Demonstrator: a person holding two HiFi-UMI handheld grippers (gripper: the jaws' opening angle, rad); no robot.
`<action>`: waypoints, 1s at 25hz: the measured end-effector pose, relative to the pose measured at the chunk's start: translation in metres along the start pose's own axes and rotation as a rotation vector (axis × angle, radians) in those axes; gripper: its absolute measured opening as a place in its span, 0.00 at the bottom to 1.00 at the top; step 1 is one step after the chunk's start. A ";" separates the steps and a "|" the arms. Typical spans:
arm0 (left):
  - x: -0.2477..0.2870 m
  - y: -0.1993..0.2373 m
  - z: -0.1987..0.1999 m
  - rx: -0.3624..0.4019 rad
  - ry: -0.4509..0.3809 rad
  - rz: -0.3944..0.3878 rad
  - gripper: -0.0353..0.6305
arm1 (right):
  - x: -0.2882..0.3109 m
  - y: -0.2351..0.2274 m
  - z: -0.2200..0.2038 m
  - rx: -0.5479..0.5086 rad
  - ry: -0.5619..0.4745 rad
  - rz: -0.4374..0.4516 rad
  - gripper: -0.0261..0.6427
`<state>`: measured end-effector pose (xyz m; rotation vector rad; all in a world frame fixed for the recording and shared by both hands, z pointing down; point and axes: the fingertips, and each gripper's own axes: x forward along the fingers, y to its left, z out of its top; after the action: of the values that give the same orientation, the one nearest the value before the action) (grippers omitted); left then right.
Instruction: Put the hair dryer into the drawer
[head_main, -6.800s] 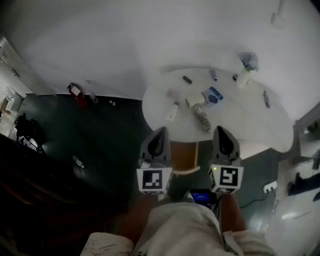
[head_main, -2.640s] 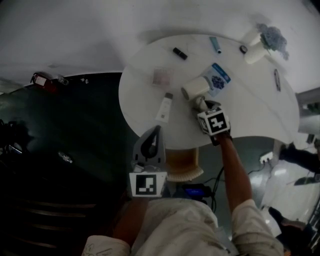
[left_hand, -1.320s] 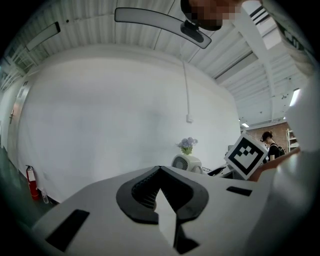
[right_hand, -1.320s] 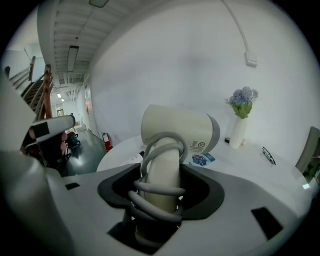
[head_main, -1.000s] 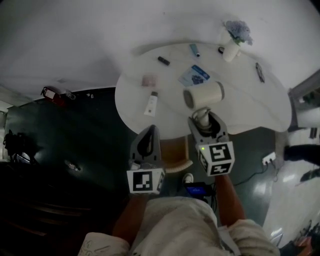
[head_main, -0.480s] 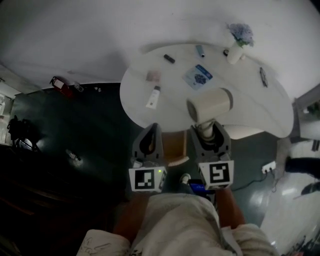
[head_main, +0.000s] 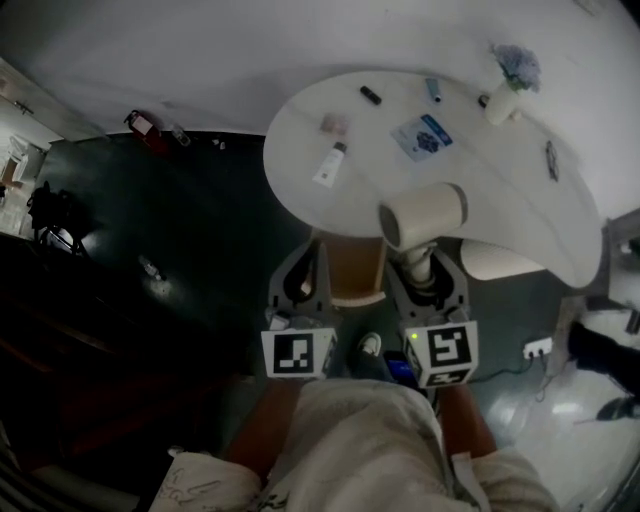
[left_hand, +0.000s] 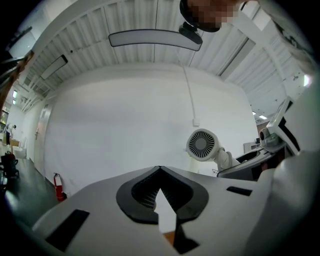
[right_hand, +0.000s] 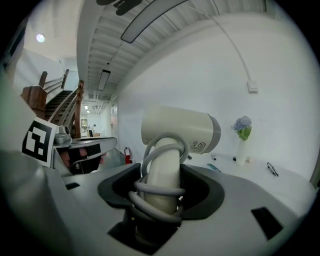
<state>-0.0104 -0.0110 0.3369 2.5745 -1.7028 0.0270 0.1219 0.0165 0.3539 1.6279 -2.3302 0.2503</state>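
Note:
The cream hair dryer (head_main: 425, 213) has its cord wound round the handle. My right gripper (head_main: 421, 264) is shut on that handle, and the barrel sticks up over the near edge of the white oval table (head_main: 500, 190). In the right gripper view the hair dryer (right_hand: 180, 130) stands upright between the black pads of my right gripper (right_hand: 162, 186). My left gripper (head_main: 319, 252) hangs beside it, shut and holding nothing. In the left gripper view the left gripper (left_hand: 160, 172) has its tips together, and the hair dryer (left_hand: 202, 144) shows rear grille first at the right. No drawer is recognisable.
A tan wooden piece (head_main: 350, 270) sits under the table's near edge between the grippers. On the table lie a white tube (head_main: 329, 165), a blue packet (head_main: 421, 136), glasses (head_main: 551, 160) and a vase of flowers (head_main: 505, 95). A fire extinguisher (head_main: 145, 125) stands on the dark floor.
My right gripper reached onto the table, closed on the hair dryer and drew it back over the near edge. Both grippers have since backed away from the table.

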 end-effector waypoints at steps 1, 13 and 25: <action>-0.004 0.002 -0.001 0.000 0.002 0.009 0.06 | -0.001 0.005 -0.004 0.001 0.019 0.012 0.41; -0.038 0.015 -0.024 -0.025 0.042 0.096 0.06 | 0.012 0.050 -0.090 0.052 0.282 0.152 0.41; -0.058 0.027 -0.055 -0.049 0.091 0.156 0.06 | 0.026 0.079 -0.166 0.058 0.494 0.237 0.41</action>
<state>-0.0570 0.0349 0.3900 2.3626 -1.8417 0.1052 0.0612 0.0712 0.5211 1.1405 -2.1306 0.6904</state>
